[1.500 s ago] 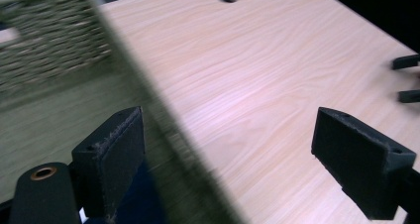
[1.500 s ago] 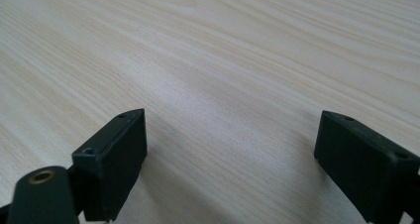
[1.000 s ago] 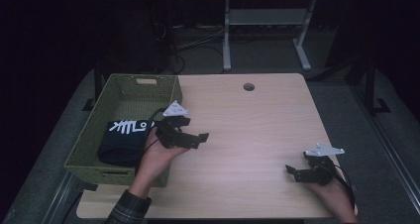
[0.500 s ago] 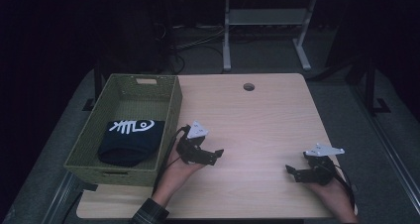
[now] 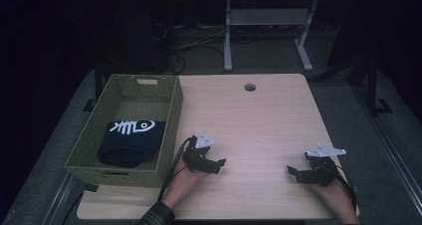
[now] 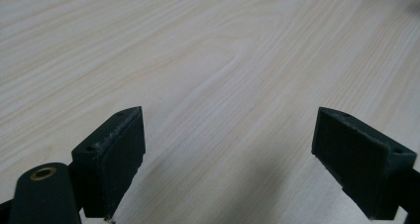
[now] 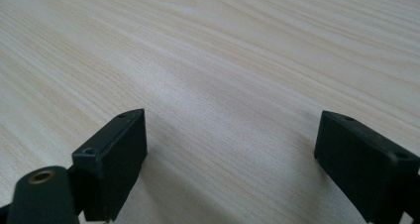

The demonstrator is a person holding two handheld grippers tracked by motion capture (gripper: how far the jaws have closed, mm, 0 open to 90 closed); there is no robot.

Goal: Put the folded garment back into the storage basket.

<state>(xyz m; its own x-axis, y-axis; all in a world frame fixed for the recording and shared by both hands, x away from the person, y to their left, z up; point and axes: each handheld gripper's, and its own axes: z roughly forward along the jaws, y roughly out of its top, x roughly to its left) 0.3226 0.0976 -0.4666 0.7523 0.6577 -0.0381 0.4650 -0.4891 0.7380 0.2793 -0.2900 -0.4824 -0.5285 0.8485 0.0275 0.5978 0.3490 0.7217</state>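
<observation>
A folded black cloth with a white fish-bone print (image 5: 130,140) lies inside the green woven basket (image 5: 171,116) at the table's left side. My left gripper (image 5: 219,165) rests low over the wood just right of the basket's near corner, open, with bare tabletop between its black fingers (image 6: 111,159). My right gripper (image 5: 293,172) sits near the table's front right, also open and holding nothing; only wood grain shows between its fingers (image 7: 116,157).
The light wooden table (image 5: 249,125) has a round cable hole (image 5: 250,87) near its far edge. Beyond the table stand a white metal frame (image 5: 263,21) and loose cables on a dark floor. Cables trail from both grippers toward the front edge.
My left gripper has moved away from the basket, back toward me and to the right, down to the tabletop. The black cloth stays in the basket. The right gripper has not moved.
</observation>
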